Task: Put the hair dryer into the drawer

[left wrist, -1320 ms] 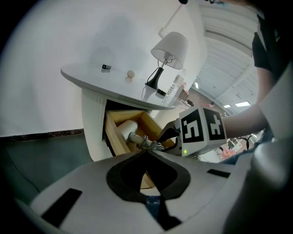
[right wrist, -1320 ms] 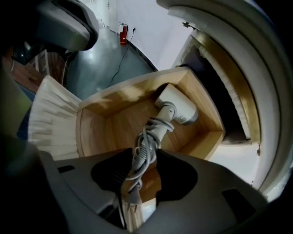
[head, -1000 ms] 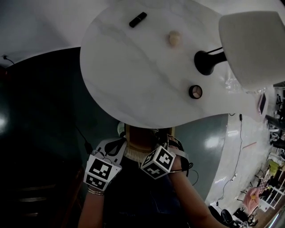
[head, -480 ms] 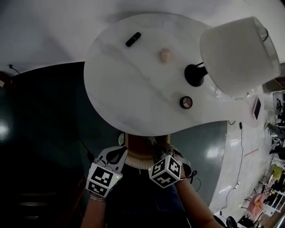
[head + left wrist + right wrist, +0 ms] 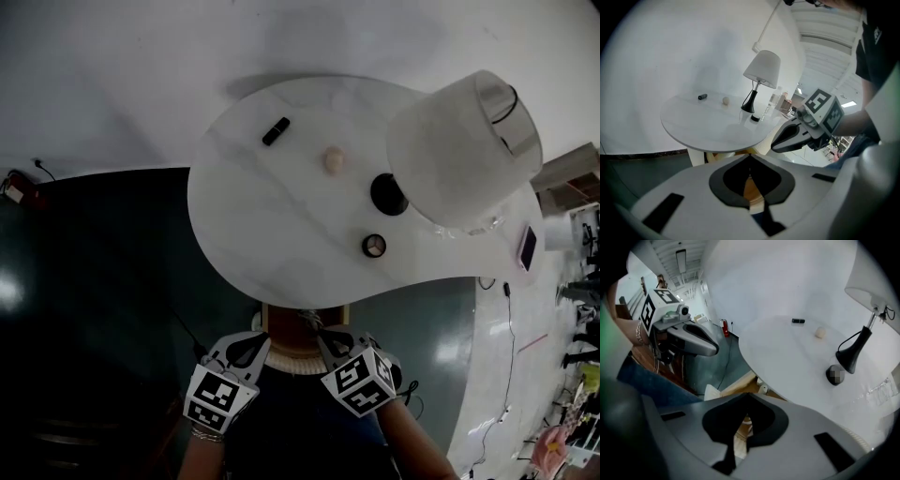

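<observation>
Both claws have lifted, the right one rolling. The left claw [image 5: 750, 158] and right claw [image 5: 746, 397] are clenched shut and empty. The brown wooden drawer [image 5: 740, 384] lies just ahead between them, under the round white marble bench [image 5: 281, 216]. No hair dryer shows; presumably it is inside.

surface: white table [image 5: 272, 220] | on it, 4: lamp [image 5: 455, 155], black stick [image 5: 275, 131], beige lump [image 5: 333, 159], round dish [image 5: 374, 246]

The round white marble table [image 5: 262, 216] is broadly bare across its left half. A tall white-shaded, black-footed lamp [image 5: 459, 150] blocks its right side.
</observation>
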Motion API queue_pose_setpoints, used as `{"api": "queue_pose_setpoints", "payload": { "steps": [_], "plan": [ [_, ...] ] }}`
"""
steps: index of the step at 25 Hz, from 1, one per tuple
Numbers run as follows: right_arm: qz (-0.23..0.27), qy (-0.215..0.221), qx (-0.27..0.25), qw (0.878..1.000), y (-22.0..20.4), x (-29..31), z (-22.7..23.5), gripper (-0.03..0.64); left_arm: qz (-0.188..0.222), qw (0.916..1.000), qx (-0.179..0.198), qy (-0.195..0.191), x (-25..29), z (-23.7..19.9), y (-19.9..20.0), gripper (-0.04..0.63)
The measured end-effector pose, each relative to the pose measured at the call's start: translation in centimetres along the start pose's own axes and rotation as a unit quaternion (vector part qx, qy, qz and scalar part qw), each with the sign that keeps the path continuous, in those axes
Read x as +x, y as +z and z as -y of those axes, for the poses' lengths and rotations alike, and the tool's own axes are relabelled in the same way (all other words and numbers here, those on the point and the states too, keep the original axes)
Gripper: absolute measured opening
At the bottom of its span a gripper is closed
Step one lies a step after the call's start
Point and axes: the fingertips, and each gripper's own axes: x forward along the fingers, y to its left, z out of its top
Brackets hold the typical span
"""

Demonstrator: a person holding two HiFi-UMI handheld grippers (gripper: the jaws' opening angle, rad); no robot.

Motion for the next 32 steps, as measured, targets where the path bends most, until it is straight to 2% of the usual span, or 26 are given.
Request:
{"api": "queue_pose_setpoints", "payload": {
  "steps": [17, 32],
  "plan": [
    [0.116, -0.003, 0.053, 0.992, 5.3, -7.5, 3.5, 0.018, 0.028, 0.999, 0.035, -0.006, -2.2, 2.3, 6.2, 0.015],
    [0.192, -0.011, 0.058, 0.98, 9.7, -12.6, 6.1, 0.018, 0.057, 0.9955, 0.076, 0.009, -3.1, 2.1, 12.1, 0.015]
  ]
}}
